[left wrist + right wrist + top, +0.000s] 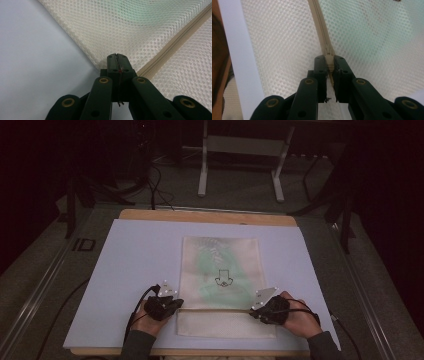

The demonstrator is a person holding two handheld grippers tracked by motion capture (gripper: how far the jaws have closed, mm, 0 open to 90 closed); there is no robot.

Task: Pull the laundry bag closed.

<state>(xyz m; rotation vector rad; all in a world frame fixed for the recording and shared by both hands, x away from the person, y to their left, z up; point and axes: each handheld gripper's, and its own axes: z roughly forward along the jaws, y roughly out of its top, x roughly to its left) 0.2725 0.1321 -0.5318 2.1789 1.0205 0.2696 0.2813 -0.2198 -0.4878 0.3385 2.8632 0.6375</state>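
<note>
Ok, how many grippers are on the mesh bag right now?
2. The left gripper is shut on the mesh bag at its left edge by the zipper line; the right gripper is shut on the zipper pull at the right end.

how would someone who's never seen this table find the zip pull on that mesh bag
On the pale blue mat lies a cream mesh bag with something green inside. A beige zip crosses it near the person's edge. At the zip's right end, the right gripper is shut on the zip pull, a small beige tab, solid where the cloth around it is netted.
</note>
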